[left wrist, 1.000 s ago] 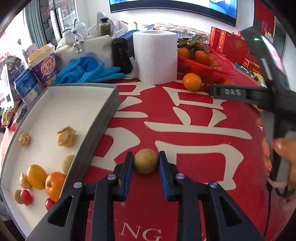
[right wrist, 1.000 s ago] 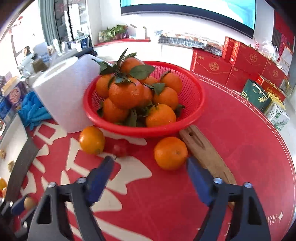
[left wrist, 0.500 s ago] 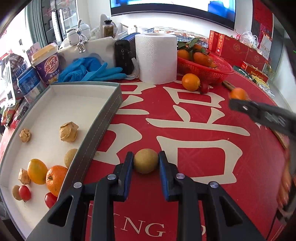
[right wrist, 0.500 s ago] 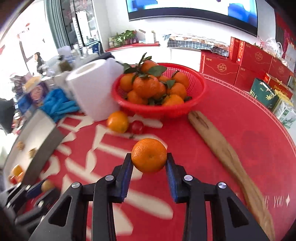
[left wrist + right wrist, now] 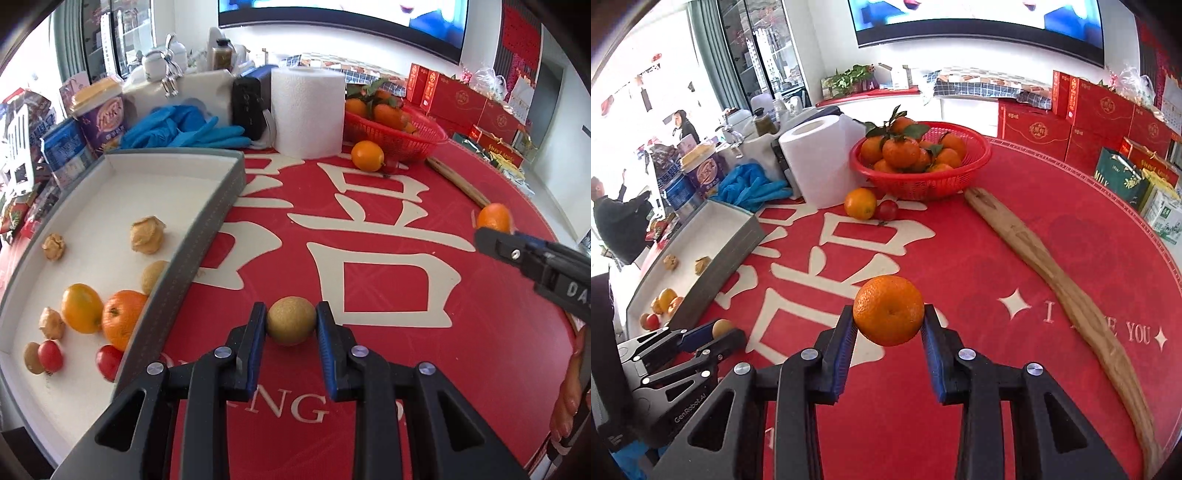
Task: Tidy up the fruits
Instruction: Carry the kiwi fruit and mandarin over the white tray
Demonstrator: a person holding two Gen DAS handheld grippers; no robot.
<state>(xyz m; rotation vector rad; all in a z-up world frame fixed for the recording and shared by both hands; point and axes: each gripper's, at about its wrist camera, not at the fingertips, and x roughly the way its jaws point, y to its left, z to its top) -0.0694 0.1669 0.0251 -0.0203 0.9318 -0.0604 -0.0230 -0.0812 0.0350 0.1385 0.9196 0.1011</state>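
Lifted off the red bench [image 5: 997, 236], the round orange mandarin [image 5: 888, 309] sits pinched in the right gripper [image 5: 888, 325]; left gripper [image 5: 291, 326] pinches a round brown fruit [image 5: 291, 320], grey-walled white tray [image 5: 192, 254] edge just left, open cloth ahead.

basket [image 5: 919, 181]: red plastic mesh | paddle [image 5: 1052, 266]: bare wood | tangerine [image 5: 888, 310]: dimpled, glossy

red table [image 5: 1015, 258] bears tray [image 5: 207, 221], basket [image 5: 919, 184], paper roll [image 5: 306, 110], wooden paddle [image 5: 1052, 266].
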